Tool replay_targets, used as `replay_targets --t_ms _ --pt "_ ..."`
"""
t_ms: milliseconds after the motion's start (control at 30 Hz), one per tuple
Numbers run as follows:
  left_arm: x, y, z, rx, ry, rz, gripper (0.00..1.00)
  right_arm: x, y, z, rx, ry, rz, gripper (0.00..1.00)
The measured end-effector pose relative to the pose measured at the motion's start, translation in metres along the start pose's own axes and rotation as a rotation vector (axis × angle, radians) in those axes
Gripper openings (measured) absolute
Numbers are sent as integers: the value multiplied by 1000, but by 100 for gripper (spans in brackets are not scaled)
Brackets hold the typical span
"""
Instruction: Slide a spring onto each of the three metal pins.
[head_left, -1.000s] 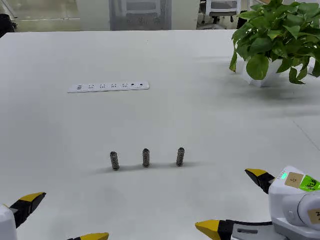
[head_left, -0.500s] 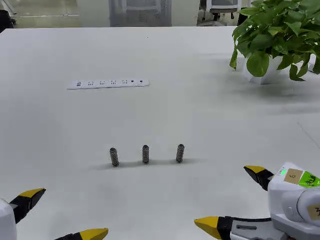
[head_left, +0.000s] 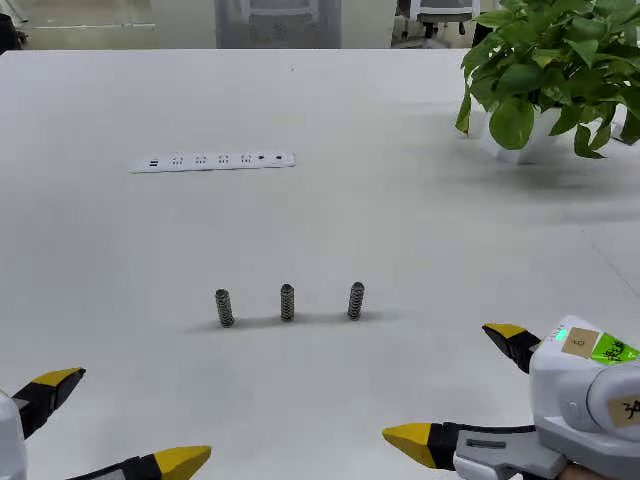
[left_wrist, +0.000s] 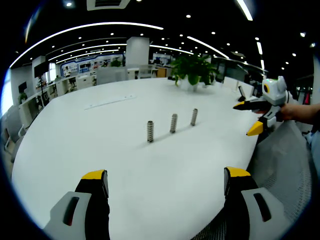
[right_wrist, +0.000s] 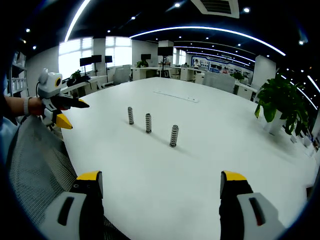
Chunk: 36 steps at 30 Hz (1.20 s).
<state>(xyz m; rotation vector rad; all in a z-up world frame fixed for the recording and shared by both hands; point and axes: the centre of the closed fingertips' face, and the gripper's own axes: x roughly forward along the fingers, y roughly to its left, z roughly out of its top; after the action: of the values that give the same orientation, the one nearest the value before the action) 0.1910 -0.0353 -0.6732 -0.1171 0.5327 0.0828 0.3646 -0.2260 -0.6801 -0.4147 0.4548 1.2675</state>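
Evidently last step done | springs stand upright in a row at mid table, well apart from both tools | my left gripper and right gripper gape empty at the near edge | next: verify seating, I judge | pins hidden inside coils, so unconfirmed

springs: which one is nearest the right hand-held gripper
The rightmost spring in the head view; the right hand-held gripper is on its side, the other two springs farther left.

White right gripper, yellow-tipped black jaws
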Motion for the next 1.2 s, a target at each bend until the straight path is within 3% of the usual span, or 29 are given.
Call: replay_targets --t_ms 300,467,633,767,1200 --pt "0 -1 -1 6 3 -7 98 0 0 0 -2 1 -2 99" --pt "1 8 -8 4 4 -11 98 1 1 -1 -21 9 -1 99" --pt "1 5 -7 8 8 -16 98 1 0 -2 -17 9 -3 99" --pt "2 9 -10 8 10 -16 98 1 -1 -2 -17 9 -4 99" --pt "2 5 -9 6 13 -21 98 1 0 -3 -16 12 -3 99"
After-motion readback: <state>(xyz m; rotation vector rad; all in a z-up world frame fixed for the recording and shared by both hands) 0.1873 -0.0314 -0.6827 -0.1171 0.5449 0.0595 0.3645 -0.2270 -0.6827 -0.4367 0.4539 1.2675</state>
